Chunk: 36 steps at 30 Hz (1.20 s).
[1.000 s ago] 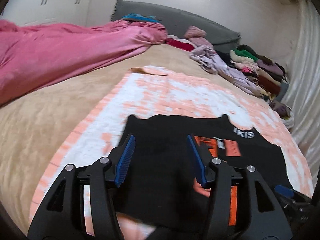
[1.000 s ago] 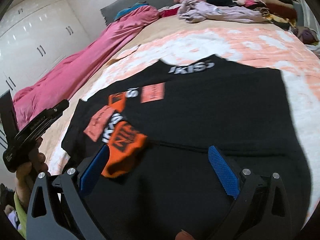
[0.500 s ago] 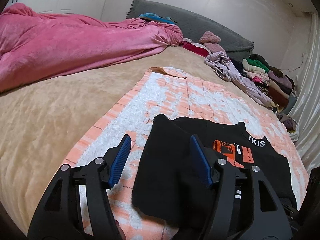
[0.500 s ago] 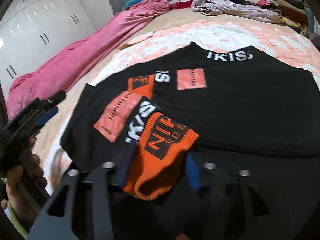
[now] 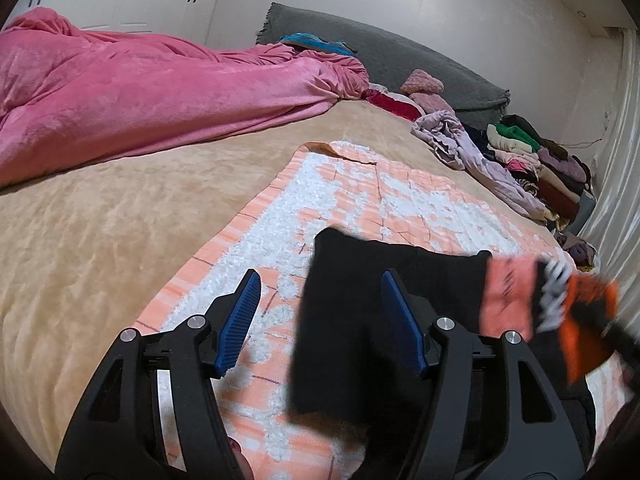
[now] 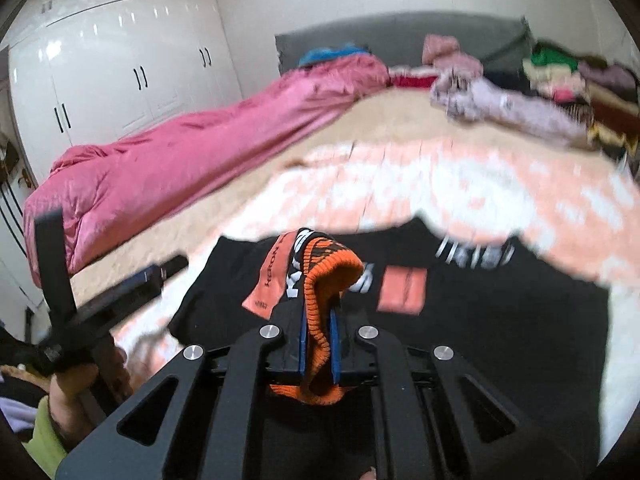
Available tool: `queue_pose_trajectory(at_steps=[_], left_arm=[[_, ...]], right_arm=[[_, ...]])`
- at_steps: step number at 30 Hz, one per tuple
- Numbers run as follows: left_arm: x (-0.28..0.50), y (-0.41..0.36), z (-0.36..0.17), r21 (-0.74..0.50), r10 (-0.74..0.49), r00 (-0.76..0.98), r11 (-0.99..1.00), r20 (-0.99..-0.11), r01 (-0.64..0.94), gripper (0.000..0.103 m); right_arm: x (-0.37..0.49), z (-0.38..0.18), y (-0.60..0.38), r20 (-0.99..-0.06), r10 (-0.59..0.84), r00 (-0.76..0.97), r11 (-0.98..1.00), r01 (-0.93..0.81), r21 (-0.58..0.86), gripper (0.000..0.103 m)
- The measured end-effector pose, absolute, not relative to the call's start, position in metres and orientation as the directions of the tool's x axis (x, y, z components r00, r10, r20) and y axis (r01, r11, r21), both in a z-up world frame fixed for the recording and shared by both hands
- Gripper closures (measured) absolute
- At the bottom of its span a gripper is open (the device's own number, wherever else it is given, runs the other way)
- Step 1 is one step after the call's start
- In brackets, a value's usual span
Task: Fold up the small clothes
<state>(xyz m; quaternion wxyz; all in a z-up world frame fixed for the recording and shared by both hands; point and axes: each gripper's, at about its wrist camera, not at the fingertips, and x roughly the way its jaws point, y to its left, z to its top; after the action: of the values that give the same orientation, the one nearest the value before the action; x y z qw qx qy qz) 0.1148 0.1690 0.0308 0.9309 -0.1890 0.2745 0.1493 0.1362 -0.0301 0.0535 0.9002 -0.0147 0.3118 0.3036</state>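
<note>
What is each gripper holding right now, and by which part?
The right gripper is shut on the black sweater, pinching its orange ribbed cuff. The left gripper holds nothing.

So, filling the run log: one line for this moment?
phase: sleeve fold | right tool: shut on orange cuff | left tool: open | black sweater: on bed

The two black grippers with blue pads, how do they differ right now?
The right gripper is shut on the orange ribbed cuff of the black sweater, lifting it; the left gripper stands open and holds nothing. The right one has fabric squeezed between its pads; the left one's far finger merely overlaps the sweater's edge above the peach and white blanket. Both are black with blue ribbed pads.
</note>
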Motion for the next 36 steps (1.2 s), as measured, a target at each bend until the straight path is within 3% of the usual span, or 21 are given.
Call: queue_pose_trajectory(at_steps=[8, 14, 22, 26, 36], left_arm=[[0.113, 0.165, 0.034, -0.266, 0.158, 0.819, 0.897, -0.552, -0.353, 0.045], [0.118, 0.152, 0.033, -0.24, 0.138, 0.821, 0.918, -0.554, -0.316, 0.045], [0.131, 0.117, 0.041, -0.177, 0.059, 0.835, 0.967, -0.547, -0.184, 0.045], [0.153, 0.099, 0.045, -0.275, -0.102, 0.808, 0.958, -0.58, -0.076, 0.045], [0.196, 0.058, 0.011, -0.175, -0.111, 0.721, 0.985, -0.684, -0.014, 0.045]], right_arm=[[0.157, 0.09, -0.083, -0.538, 0.391, 0.747, 0.89, -0.455, 0.017, 0.096], [0.178, 0.072, -0.126, -0.6, 0.275, 0.751, 0.937, -0.348, -0.007, 0.096], [0.179, 0.04, -0.145, -0.656, 0.233, 0.718, 0.956, -0.294, 0.017, 0.096], [0.181, 0.035, -0.151, -0.673, 0.224, 0.705, 0.959, -0.284, 0.022, 0.096], [0.188, 0.021, -0.168, -0.72, 0.175, 0.672, 0.969, -0.248, 0.004, 0.096]])
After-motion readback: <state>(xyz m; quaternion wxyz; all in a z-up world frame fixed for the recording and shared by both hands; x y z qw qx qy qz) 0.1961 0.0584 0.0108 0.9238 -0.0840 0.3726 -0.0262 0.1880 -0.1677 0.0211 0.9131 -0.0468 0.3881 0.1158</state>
